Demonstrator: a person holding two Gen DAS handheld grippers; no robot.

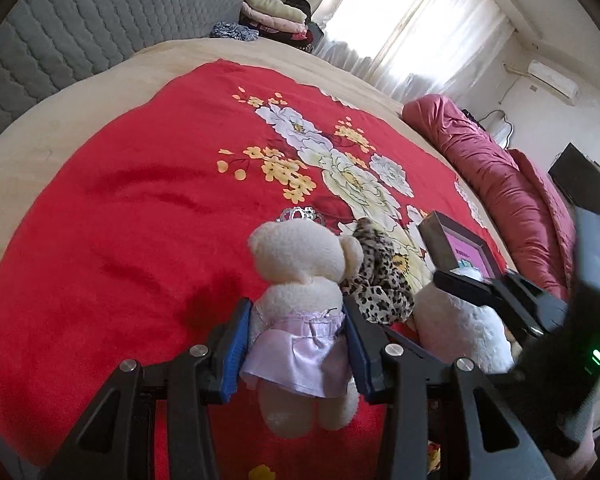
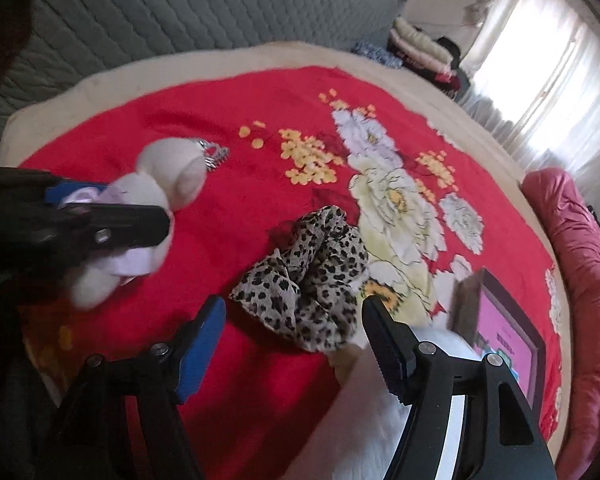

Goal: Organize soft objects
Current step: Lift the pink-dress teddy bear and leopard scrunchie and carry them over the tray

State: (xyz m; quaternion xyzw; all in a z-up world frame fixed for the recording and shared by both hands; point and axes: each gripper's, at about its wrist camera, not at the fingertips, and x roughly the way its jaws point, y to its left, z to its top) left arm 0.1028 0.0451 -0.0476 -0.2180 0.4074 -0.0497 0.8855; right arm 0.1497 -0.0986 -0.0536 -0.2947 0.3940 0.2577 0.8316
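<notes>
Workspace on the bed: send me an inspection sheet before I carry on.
Surface: red floral blanket over a beige sheet.
Job's things: teddy bear in a lilac skirt; leopard-print cloth lying crumpled; white plush.
Clutter: silver tiara; box with pink panel.
Grippers: left gripper clamps the bear's waist; right gripper open, empty, before the cloth.
Cables: one on the far wall.
Surroundings: grey quilted headboard, folded clothes, rolled maroon quilt, curtained window.

A cream teddy bear (image 1: 304,280) in a lilac satin skirt hangs upright, back to us, above the red floral blanket (image 1: 120,220). Just beside it, a leopard-print scarf (image 2: 312,276) lies crumpled on that blanket.
</notes>
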